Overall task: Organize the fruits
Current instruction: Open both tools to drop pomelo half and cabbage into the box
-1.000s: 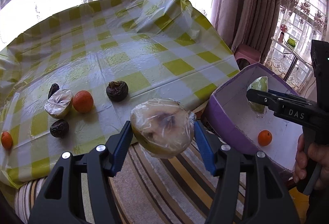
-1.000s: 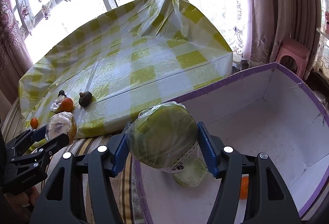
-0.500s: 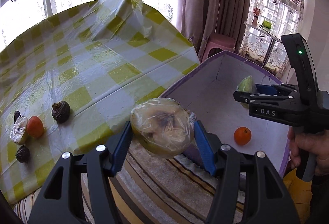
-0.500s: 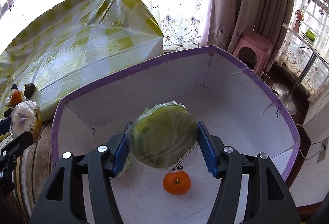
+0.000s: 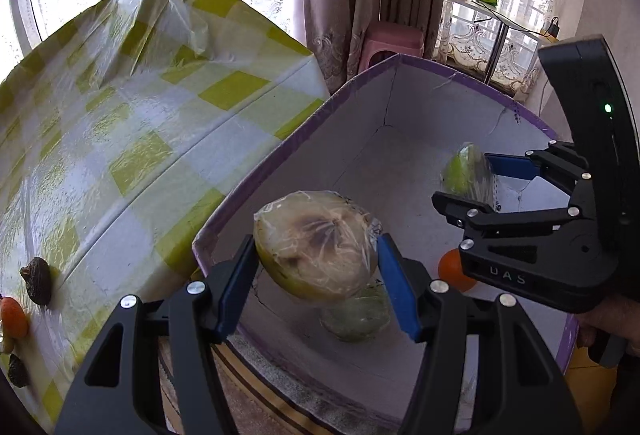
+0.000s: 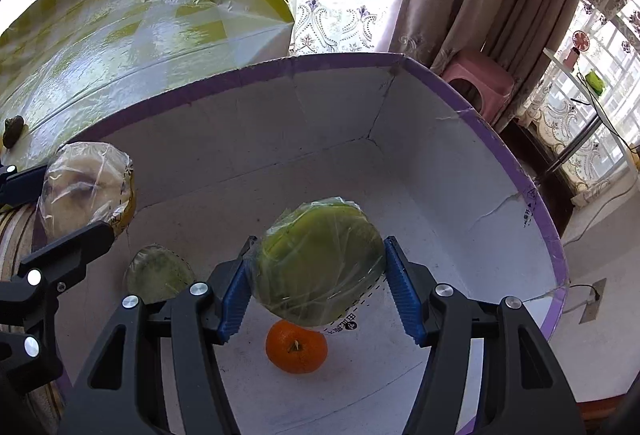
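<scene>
left gripper (image 5: 316, 267) clamping a wrapped cut-face fruit half (image 5: 316, 255) over the purple-rimmed box (image 6: 400, 163); right gripper (image 6: 316, 275) gripping a wrapped green fruit half (image 6: 320, 267) above the orange (image 6: 297, 351).

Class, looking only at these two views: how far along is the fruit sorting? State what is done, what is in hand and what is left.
Done: an orange and a wrapped green half lie in the purple-rimmed box. In hand: the left gripper and right gripper each hold a wrapped fruit half above it. Left: a dark fruit and another orange on the checked table.
</scene>
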{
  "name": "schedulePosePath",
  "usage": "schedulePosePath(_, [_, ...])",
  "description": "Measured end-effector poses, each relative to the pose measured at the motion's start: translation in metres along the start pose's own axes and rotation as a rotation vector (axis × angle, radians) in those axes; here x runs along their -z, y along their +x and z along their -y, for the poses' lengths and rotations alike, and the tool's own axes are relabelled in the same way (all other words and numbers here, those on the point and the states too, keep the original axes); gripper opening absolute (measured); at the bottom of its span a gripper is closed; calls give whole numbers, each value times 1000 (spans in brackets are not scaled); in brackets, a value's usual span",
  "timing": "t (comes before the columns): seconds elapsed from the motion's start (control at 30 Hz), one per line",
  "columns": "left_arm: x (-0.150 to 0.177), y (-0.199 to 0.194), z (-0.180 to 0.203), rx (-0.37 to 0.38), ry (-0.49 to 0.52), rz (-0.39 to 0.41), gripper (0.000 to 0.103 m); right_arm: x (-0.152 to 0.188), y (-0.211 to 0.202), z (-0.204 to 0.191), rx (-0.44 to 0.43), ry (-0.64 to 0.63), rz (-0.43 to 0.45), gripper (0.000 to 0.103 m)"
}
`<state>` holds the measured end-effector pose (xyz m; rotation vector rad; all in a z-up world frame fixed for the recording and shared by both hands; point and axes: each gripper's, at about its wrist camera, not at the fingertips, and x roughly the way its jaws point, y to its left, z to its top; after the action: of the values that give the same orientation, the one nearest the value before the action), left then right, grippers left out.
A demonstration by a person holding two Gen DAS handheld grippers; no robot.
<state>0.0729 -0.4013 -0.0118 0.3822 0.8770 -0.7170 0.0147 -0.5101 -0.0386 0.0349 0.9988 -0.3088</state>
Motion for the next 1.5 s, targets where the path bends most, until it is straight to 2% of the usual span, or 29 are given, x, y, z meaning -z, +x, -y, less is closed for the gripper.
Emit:
schedulePosePath(0.2, [-7,25,-1,-16,18,-59,61,0,5,-3,38,-11,-16,61])
schedulePosePath(0.6, [-7,53,18,-105,146,-115,61,2,11,-5,87,-19,-47,61])
schedulePosePath(0.93, [-6,53,18,-101,144,-106,62,3,10,-7,94,-11,-44,62])
schedulePosePath(0.97, [-5,52,19,-99,144,-104,65,3,9,-7,99,-9,-35,62])
schedulePosePath(1.03, [-4,49,20,-93,142,-94,76,3,5,-5,98,3,-19,72])
schedulePosePath(1.1, [-3,48,20,-89,143,-87,80,2,4,-5,99,3,-18,75])
schedulePosePath(1.5, [-1,43,20,-83,133,-65,80,2,0,-4,90,9,0,77])
